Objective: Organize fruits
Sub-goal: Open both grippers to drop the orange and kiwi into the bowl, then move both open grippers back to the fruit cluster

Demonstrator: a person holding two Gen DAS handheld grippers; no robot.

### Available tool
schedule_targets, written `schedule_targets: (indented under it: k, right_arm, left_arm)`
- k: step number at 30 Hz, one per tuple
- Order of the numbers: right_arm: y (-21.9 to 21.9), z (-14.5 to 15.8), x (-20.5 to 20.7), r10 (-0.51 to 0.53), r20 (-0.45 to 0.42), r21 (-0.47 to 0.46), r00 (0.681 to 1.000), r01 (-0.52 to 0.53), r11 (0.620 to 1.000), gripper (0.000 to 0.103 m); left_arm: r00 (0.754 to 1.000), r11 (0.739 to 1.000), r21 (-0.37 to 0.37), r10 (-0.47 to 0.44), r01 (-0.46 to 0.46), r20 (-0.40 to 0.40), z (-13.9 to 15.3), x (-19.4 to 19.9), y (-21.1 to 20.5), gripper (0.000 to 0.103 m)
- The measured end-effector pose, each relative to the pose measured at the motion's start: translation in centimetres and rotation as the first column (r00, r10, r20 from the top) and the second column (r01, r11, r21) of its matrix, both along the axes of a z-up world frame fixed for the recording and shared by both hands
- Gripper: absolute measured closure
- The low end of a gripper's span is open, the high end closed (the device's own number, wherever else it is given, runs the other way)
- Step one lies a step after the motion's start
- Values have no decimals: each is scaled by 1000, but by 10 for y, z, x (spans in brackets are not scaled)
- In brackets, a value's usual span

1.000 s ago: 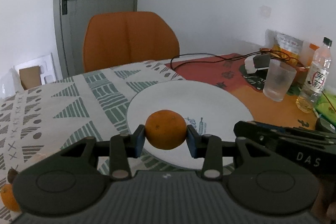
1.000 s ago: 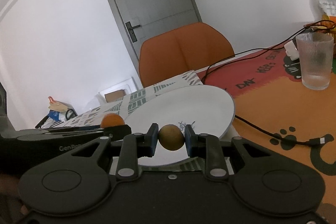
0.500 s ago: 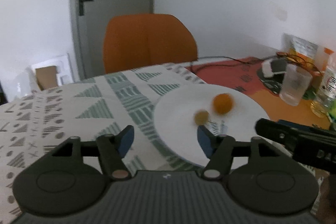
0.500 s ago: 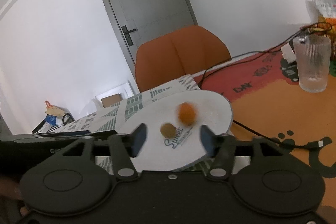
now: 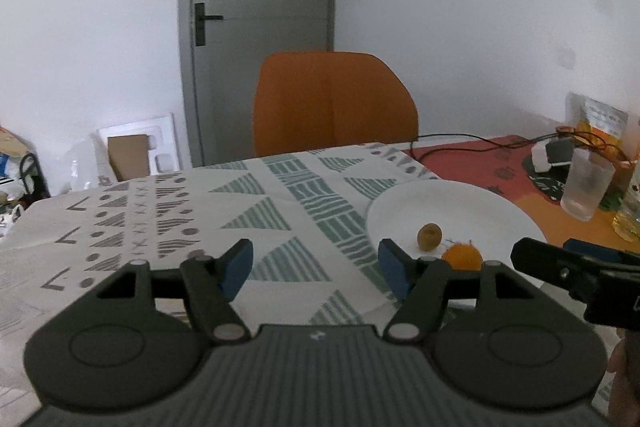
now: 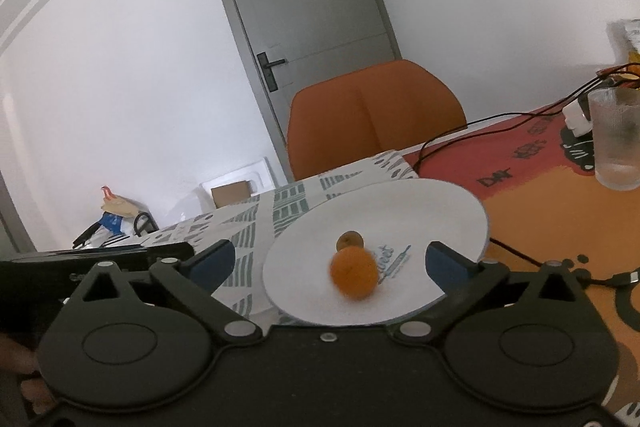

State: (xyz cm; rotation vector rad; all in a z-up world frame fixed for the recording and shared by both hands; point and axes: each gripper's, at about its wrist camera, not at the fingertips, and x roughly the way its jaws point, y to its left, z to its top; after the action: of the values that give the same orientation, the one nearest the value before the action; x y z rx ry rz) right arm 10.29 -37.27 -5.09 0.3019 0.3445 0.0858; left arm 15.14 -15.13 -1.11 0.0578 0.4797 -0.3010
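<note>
An orange (image 6: 354, 273) and a small brown-green fruit (image 6: 350, 240) lie on the white plate (image 6: 448, 211). In the left wrist view the orange (image 5: 460, 257) and the small fruit (image 5: 429, 236) sit on the plate (image 5: 472, 203) to the right of my left gripper (image 5: 316, 265), which is open and empty above the patterned cloth. My right gripper (image 6: 332, 263) is open and empty, held just before the plate's near edge. Its black body shows at the right of the left wrist view (image 5: 576, 275).
An orange chair (image 5: 332, 103) stands behind the table. A ribbed glass (image 6: 616, 139), a bottle (image 5: 632, 207), a snack bag (image 5: 596, 123), a white adapter and black cables (image 6: 520, 251) lie on the orange mat at the right. The patterned cloth (image 5: 180, 211) covers the left half.
Both grippers have opened and let go of their fruit; the orange and the small fruit now lie on the plate. Both grippers have drawn back, the left one to the left.
</note>
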Motion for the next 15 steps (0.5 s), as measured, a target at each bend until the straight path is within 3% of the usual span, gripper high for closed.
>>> schedule_targets:
  k: [10,15]
  right_arm:
    - [31,4,-2,58,2,-24,998,-58,998,0]
    - [46,3,-2,94,-11,-23,996,-94,995,0]
  left_arm:
    - [997,997,-12,75,-75,23,3,-19,43,35]
    - [992,992,-22,123,-123,-2,2,-23,65,32]
